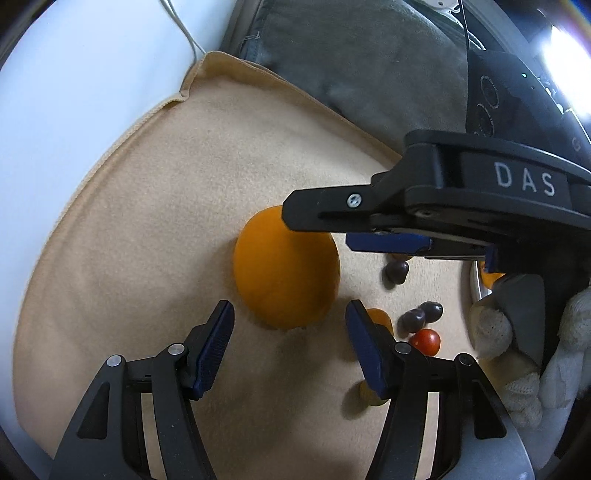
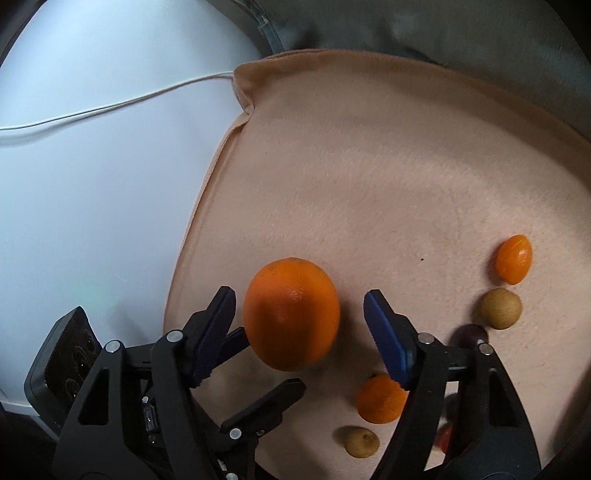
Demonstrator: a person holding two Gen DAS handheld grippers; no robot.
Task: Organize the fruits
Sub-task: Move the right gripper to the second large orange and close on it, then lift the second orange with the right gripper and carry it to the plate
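Left wrist view: the right gripper (image 1: 388,236) crosses the upper right, its black plastic body lettered "DAS", and covers the top edge of the large round orange (image 1: 286,269). Its far finger is hidden; only one blue ribbed pad shows, so from here I cannot tell how wide it stands. A white knitted glove (image 1: 517,354) at the right edge holds that tool. Behind it, a sliver of a metal rim (image 1: 474,284), mostly cut off.

The orange lies on a beige fleecy cloth (image 1: 129,240) spread over a white table (image 1: 74,92). The left gripper (image 1: 290,343) is released, its blue pads either side of the orange's near end, not touching. Its right finger partly hides a small orange citrus (image 1: 380,317) and a tan round fruit (image 1: 369,395). Beyond: two dark glossy round fruits (image 1: 421,314), one more (image 1: 397,271), a red cherry tomato (image 1: 426,341).

Right wrist view: the right gripper (image 2: 299,332) brackets the orange (image 2: 291,319); a gap shows on both sides, nothing grasped. The skin is dimpled. The left gripper's black fingers (image 2: 258,410) sit beneath. Further right: an oval smooth kumquat (image 2: 513,258), a matte tan ball-shaped fruit (image 2: 500,308), a dark fruit (image 2: 471,334) half hidden. A white cable (image 2: 110,105) crosses the table. Grey fabric (image 2: 443,29) is cut off at the top.
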